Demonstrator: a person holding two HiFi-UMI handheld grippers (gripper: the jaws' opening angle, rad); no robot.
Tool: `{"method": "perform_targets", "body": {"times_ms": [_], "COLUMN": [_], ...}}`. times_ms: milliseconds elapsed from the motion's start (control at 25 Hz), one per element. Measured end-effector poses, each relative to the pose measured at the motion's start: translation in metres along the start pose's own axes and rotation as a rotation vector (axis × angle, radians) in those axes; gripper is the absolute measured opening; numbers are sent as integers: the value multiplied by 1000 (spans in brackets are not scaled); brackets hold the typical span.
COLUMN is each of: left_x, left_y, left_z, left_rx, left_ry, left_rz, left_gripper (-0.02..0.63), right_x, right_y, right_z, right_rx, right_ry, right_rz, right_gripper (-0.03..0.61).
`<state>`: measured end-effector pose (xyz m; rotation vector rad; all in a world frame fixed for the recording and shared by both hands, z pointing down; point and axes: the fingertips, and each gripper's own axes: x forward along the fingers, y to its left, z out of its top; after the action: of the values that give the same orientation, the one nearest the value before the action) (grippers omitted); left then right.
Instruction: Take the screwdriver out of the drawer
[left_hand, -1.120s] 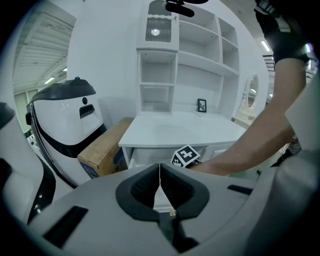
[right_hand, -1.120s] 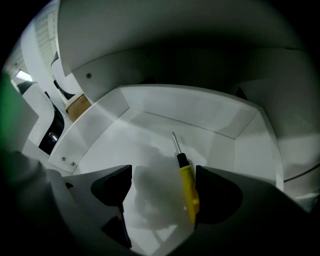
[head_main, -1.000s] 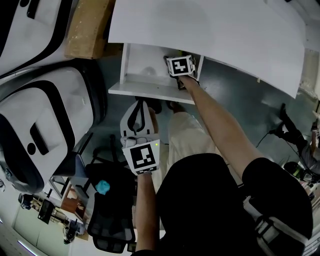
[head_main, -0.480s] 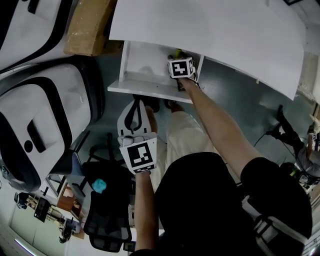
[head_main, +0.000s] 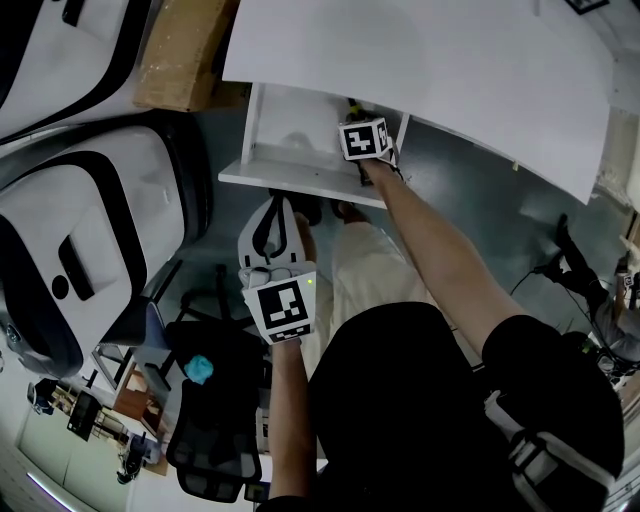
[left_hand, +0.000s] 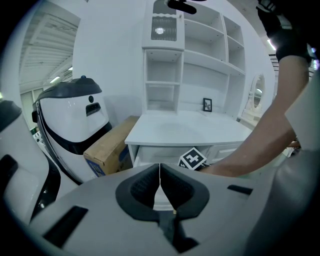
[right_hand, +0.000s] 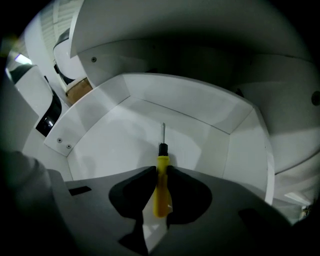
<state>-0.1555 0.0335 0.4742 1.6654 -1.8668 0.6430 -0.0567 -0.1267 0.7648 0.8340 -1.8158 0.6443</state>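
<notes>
Right gripper view: right hand-held gripper (right_hand: 161, 171), jaws just closing, pinches yellow-handled screwdriver (right_hand: 162, 161).

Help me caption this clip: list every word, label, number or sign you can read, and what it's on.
No text is readable here.
Blue label on the cardboard box: too blurred to read.
Marker cubes: black-and-white square patterns only, no letters.

The screwdriver (right_hand: 161, 172), yellow-handled with a black collar and thin shaft, is inside the open white drawer (right_hand: 110, 140), shaft toward its back wall.
</notes>
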Motion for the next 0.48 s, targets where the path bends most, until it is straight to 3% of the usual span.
{"method": "perform_targets", "body": {"times_ms": [200, 480], "left_x": [0, -2], "left_y": [-2, -7], "left_z": [6, 12], "left_rx": [12, 14], "left_ry": [-6, -29], "left_rz": [0, -9], "left_gripper": [25, 25], "right_x": [-8, -32], "right_y": [9, 31], "right_z": [3, 8], "right_rx": [-106, -347], "right_ry": [-2, -24], "right_rz": [25, 74], "right_gripper": [87, 87]}}
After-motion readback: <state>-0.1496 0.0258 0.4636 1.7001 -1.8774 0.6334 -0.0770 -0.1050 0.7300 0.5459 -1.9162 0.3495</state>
